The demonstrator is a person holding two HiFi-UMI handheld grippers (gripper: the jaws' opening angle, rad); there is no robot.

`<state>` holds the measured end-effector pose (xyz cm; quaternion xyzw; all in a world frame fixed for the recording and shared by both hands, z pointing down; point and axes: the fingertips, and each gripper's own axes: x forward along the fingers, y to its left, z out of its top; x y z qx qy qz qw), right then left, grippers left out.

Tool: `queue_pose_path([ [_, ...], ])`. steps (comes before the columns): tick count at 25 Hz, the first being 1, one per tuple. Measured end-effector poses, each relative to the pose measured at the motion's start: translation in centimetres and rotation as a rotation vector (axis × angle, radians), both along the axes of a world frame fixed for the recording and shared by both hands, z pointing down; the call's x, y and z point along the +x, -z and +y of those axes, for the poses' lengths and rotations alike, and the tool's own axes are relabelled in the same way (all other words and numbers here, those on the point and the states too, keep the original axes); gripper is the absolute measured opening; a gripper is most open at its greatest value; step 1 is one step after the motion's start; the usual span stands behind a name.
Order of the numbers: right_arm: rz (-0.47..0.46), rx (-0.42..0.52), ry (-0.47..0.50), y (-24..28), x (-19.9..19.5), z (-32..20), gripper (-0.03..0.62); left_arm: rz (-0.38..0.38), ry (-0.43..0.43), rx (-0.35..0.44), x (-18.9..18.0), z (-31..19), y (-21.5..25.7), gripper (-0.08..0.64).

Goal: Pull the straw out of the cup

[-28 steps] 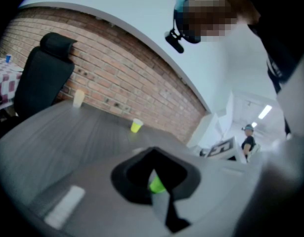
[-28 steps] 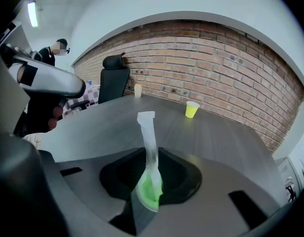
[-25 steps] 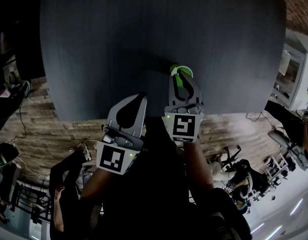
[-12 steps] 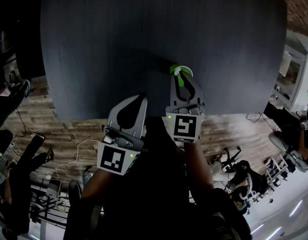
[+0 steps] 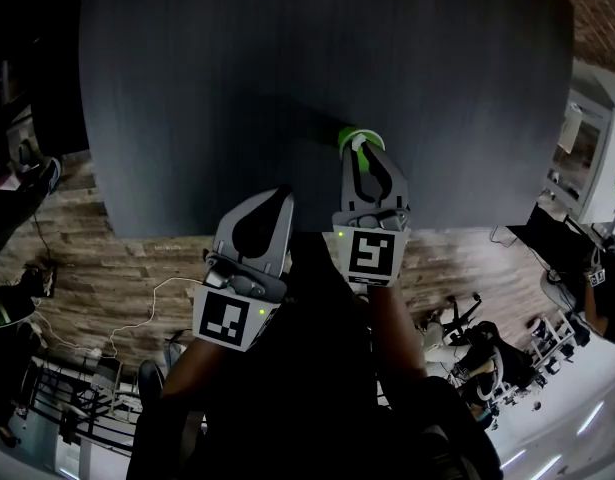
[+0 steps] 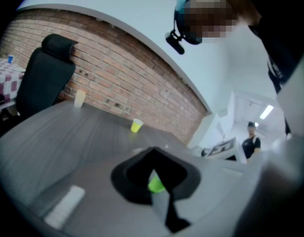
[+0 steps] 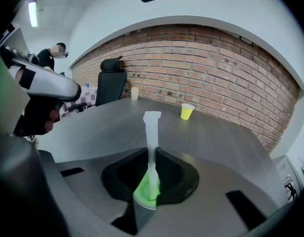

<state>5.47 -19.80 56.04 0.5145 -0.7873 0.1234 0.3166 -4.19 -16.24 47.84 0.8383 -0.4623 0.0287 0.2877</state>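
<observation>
A small green cup (image 5: 352,135) stands on the dark grey table (image 5: 237,88), near its front edge. My right gripper (image 5: 361,154) hangs directly over it. In the right gripper view the jaws are shut (image 7: 152,153) on a white paper-wrapped straw (image 7: 152,127). The straw stands upright, its top above the jaws and its lower end in the green cup (image 7: 142,191). My left gripper (image 5: 277,196) is to the left at the table's edge, shut with nothing in it. Through its jaw opening (image 6: 152,148) the green cup (image 6: 155,184) shows.
A yellow cup (image 7: 187,111) and a pale cup (image 7: 135,93) stand at the table's far side before a brick wall. A black office chair (image 7: 111,78) is at the far left corner. People stand beyond the table.
My right gripper has edged slightly forward over the green cup, still shut on the straw. The left gripper has stayed in place. People in the background have moved.
</observation>
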Motion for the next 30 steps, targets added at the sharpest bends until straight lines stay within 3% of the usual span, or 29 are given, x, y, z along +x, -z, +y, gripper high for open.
queue_pose_path([
  [16, -0.035, 0.035, -0.008, 1.3, 0.7, 0.1, 0.043, -0.022, -0.004, 0.03, 0.8, 0.8, 0.4, 0.003],
  [30, -0.075, 0.141, -0.017, 4.8, 0.9, 0.3, 0.041, -0.032, -0.014, 0.07, 1.5, 1.8, 2.1, 0.004],
])
